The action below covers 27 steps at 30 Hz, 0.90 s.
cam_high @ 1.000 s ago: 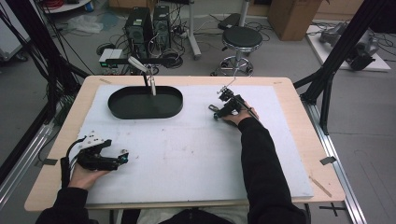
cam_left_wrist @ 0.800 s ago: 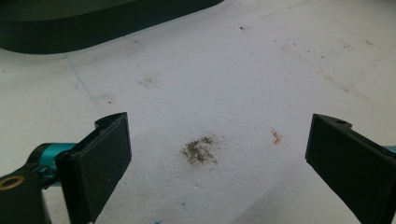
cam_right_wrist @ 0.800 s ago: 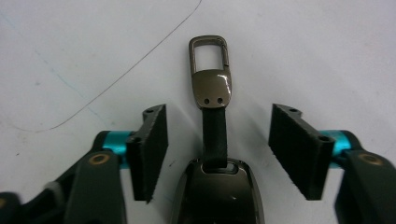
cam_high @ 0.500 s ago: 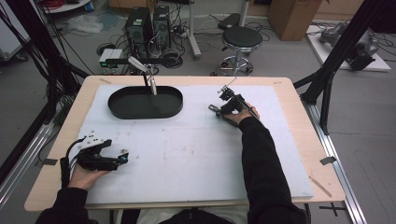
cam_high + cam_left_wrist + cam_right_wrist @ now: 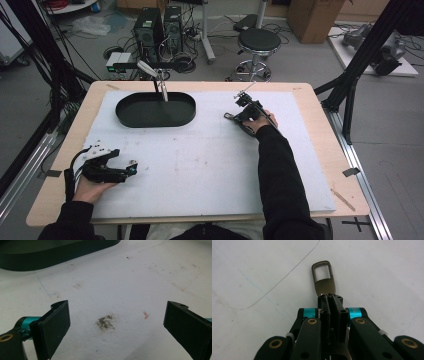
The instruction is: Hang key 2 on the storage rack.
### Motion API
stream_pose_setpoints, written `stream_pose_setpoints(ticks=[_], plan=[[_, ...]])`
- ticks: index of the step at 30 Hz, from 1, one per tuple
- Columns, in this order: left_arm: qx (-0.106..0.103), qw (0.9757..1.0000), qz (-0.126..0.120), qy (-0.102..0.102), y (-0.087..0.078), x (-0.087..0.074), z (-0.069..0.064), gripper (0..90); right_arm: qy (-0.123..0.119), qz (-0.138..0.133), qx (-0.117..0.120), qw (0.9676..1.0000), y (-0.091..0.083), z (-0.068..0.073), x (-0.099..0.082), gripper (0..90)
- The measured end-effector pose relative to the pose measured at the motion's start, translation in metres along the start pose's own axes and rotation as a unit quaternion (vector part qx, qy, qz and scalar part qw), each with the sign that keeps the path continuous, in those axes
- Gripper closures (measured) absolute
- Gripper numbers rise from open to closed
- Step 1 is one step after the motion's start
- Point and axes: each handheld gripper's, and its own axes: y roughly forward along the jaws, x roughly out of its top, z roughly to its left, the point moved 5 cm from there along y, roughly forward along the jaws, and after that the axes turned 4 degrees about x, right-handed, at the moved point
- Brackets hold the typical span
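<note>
My right gripper (image 5: 329,295) is shut on a grey metal clip (image 5: 324,279) with a rectangular loop; the clip sticks out past the jaw tips, just above the white mat. In the high view this right gripper (image 5: 233,117) is at the mat's middle right, and the clip (image 5: 228,116) points left from it. My left gripper (image 5: 116,320) is open with nothing between its jaws, over a dark smudge on the mat. From above, the left gripper (image 5: 131,169) rests near the mat's front left corner.
A black oval tray (image 5: 131,118) lies at the back left of the white mat (image 5: 210,165); its wall (image 5: 50,252) appears far off in the left gripper view. A metal tool (image 5: 161,87) stands at the tray's far rim. The wooden table edge (image 5: 320,150) frames the mat.
The right gripper with the clip has shifted slightly toward the front left. The left gripper has stayed put.
</note>
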Motion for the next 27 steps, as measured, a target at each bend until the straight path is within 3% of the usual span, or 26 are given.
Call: stream_pose_setpoints(ticks=[9,16,21,27], plan=[[-0.006,1.0,-0.001,0.001,0.0,0.0,-0.001,7.4,0.039,-0.023,0.037,0.9983,-0.013,-0.008,-0.002,86.7],[-0.01,0.9999,-0.005,-0.002,0.001,0.001,-0.001,7.5,0.037,-0.049,0.048,0.9969,-0.028,-0.009,0.0,86.7],[-0.014,0.9999,-0.007,-0.004,0.001,0.001,-0.001,7.5,0.042,-0.085,0.058,0.9938,-0.044,-0.008,0.005,86.6],[-0.014,0.9999,-0.007,-0.002,0.001,0.002,-0.001,7.4,0.035,-0.095,0.056,0.9932,-0.062,-0.001,0.013,86.6]])
